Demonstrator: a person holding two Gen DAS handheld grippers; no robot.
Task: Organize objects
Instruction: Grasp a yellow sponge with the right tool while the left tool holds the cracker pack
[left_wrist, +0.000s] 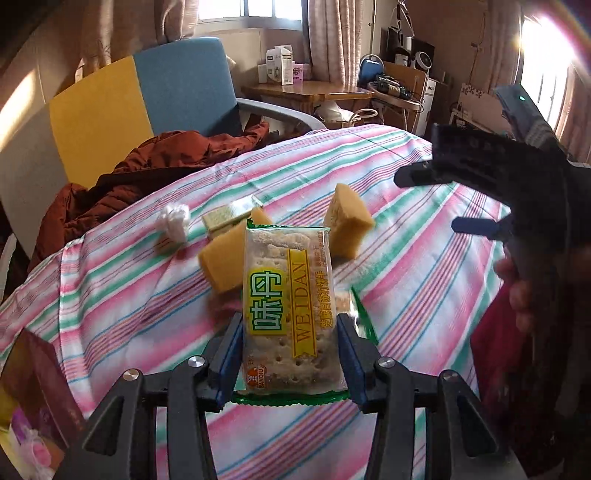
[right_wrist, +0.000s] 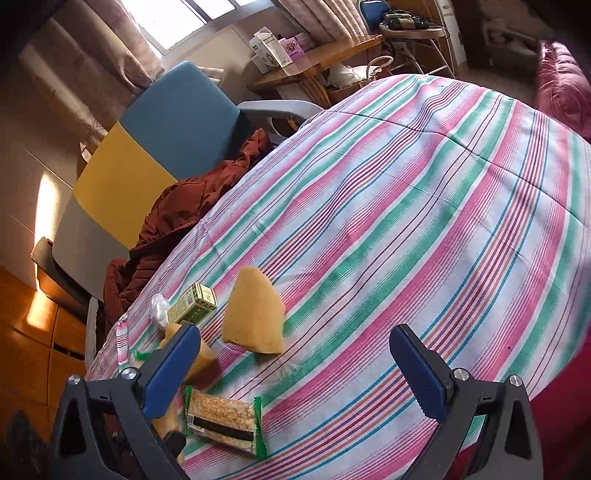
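- cracker packet (left_wrist: 290, 314): pinched between blue pads of left gripper (left_wrist: 290, 363), above striped sheet (left_wrist: 424, 266).
- two yellow sponges (left_wrist: 347, 225), small green box (left_wrist: 221, 218), white wad (left_wrist: 173, 221): on sheet beyond packet.
- right gripper (right_wrist: 295, 373): jaws spread wide, nothing between.
- brown jacket (left_wrist: 147, 173): on chair beyond sheet.

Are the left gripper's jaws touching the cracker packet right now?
Touching. The left wrist view shows both blue pads of the left gripper pressed against the sides of the cracker packet, with no gap either side.
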